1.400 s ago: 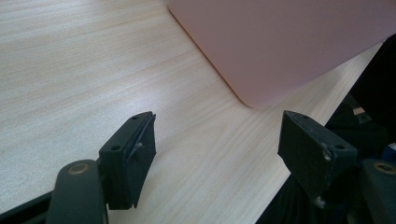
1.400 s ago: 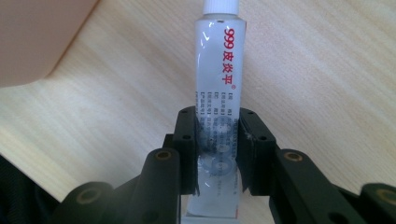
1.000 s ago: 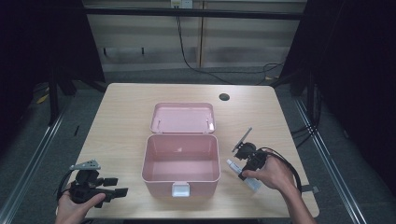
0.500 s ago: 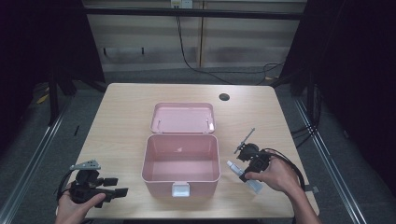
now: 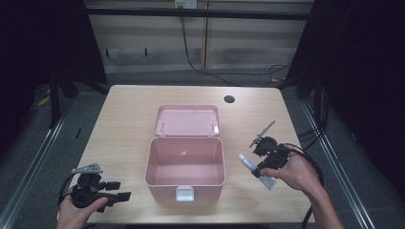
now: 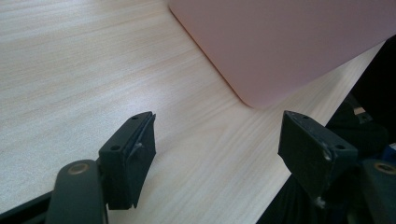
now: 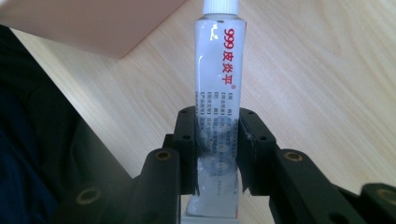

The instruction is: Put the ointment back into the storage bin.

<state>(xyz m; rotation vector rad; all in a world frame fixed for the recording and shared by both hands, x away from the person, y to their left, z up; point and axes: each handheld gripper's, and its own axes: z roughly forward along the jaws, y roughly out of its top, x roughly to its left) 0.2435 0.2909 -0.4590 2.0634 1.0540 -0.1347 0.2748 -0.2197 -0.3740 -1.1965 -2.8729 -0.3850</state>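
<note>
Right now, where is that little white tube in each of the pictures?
High view: the white tube lies right of centre, in the right gripper, beside the pink box.
Left gripper view: it is not there; a corner of the pink box is.
Right gripper view: centre, upright between the jaws.
Shared landmark: the pink box.

Even overhead light on the table (image 5: 124,124), dark surroundings, soft focus in close views.
</note>
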